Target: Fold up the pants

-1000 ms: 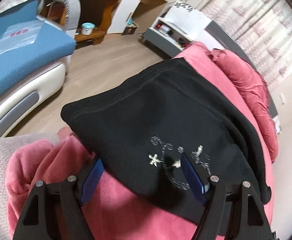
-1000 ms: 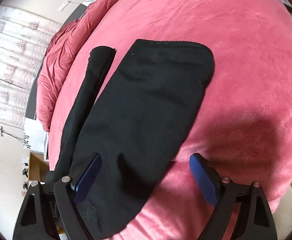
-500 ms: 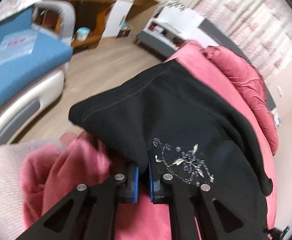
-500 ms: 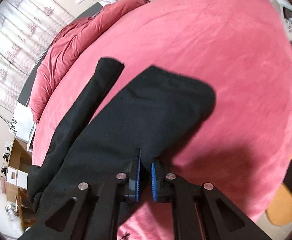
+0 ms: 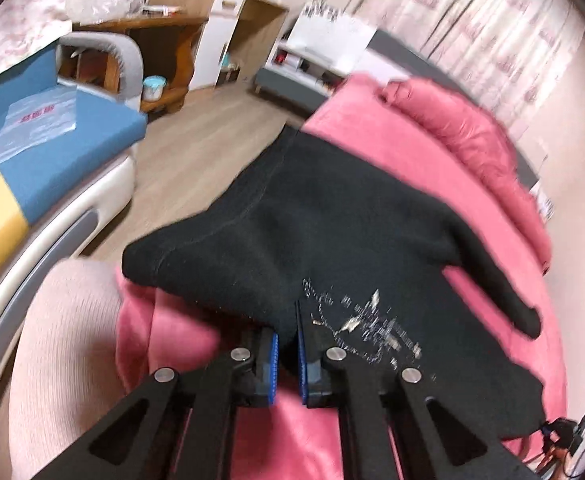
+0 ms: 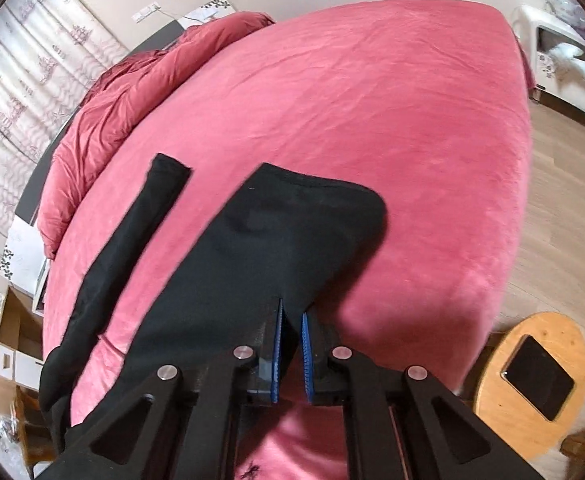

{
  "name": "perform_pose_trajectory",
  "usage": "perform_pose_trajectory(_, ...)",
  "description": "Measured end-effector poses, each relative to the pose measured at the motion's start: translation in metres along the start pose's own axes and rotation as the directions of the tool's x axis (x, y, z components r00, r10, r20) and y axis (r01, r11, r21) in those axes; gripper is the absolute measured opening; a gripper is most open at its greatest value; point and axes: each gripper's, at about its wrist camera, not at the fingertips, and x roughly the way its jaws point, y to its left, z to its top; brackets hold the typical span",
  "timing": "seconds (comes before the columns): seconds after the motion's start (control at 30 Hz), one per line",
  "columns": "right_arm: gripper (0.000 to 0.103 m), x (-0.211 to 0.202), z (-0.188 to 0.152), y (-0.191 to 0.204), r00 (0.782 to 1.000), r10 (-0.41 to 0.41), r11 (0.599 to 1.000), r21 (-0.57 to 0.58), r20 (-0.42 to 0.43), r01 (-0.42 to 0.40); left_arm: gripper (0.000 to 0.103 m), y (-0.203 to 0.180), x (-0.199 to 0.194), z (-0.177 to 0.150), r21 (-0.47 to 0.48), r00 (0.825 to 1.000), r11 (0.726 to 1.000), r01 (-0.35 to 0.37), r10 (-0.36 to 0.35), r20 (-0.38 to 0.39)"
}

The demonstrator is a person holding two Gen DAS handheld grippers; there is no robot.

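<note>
Black pants with a silver embroidered pattern lie on a pink bed. My left gripper is shut on the pants' near edge by the waist end and lifts it. In the right wrist view the near pant leg is raised off the bed and the far leg lies flat. My right gripper is shut on the near leg's edge.
A rumpled pink duvet lies along the bed's far side. A blue and white sofa and wooden shelves stand across the wood floor. A round wooden stool with a phone stands right of the bed.
Both grippers went from open to shut on the pants' near edge. The cloth has since lifted off the bed, and the two legs have spread apart.
</note>
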Motion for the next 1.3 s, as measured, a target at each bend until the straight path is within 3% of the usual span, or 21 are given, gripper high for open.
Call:
perform_pose_trajectory(0.1,0.014,0.013,-0.004,0.001,0.998,-0.016,1.000,-0.020,-0.054,0.015,0.015,0.008,0.013,-0.009,-0.047,0.994,0.997,-0.065,0.061,-0.088)
perform_pose_trajectory(0.17,0.030,0.010,-0.003,0.003,0.998,-0.040,0.998,-0.052,-0.038,0.038,0.016,0.017,0.010,-0.009,-0.097,0.994,0.993,-0.060,0.050,-0.100)
perform_pose_trajectory(0.2,0.042,0.003,-0.001,0.004,0.999,-0.047,0.997,-0.064,-0.006,0.046,0.018,0.020,0.005,-0.008,-0.117,0.995,0.992,-0.052,0.042,-0.090)
perform_pose_trajectory(0.37,0.046,-0.038,0.018,0.016,0.976,-0.100,0.989,-0.086,0.193,0.118,0.023,0.020,-0.038,0.004,-0.076,0.988,0.987,-0.142,0.146,0.059)
perform_pose_trajectory(0.47,0.048,-0.041,0.033,0.033,0.978,-0.014,0.995,-0.091,0.209,0.034,0.025,0.014,-0.044,0.013,0.007,0.976,0.981,-0.195,0.194,0.097)
perform_pose_trajectory(0.57,0.049,-0.025,0.046,0.054,0.984,0.049,0.994,-0.102,0.172,-0.032,0.028,-0.004,-0.031,0.029,0.081,0.981,0.983,-0.164,0.153,0.120)
perform_pose_trajectory(0.73,0.049,0.037,0.068,0.091,0.987,0.162,0.986,-0.042,0.019,-0.161,0.030,-0.055,0.024,0.055,0.174,0.999,0.984,-0.028,0.020,0.045)
perform_pose_trajectory(0.87,0.049,0.087,0.081,0.112,0.968,0.243,0.970,0.043,-0.056,-0.241,0.030,-0.113,0.068,0.065,0.329,0.999,0.944,0.030,-0.034,0.007)
perform_pose_trajectory(0.97,0.049,0.123,0.091,0.129,0.965,0.253,0.967,0.063,-0.075,-0.248,0.030,-0.150,0.093,0.070,0.415,0.996,0.906,0.080,-0.083,-0.011)
perform_pose_trajectory(1.1,0.049,0.154,0.108,0.146,0.961,0.265,0.962,0.084,-0.077,-0.259,0.031,-0.182,0.126,0.080,0.450,0.993,0.885,0.118,-0.111,-0.042)
perform_pose_trajectory(1.17,0.049,0.163,0.118,0.152,0.958,0.276,0.959,0.093,-0.075,-0.269,0.036,-0.192,0.140,0.084,0.448,0.990,0.883,0.139,-0.132,-0.047)
perform_pose_trajectory(1.3,0.044,0.187,0.124,0.161,0.960,0.269,0.959,0.117,-0.082,-0.258,0.043,-0.216,0.171,0.080,0.497,0.980,0.844,0.200,-0.170,-0.106)
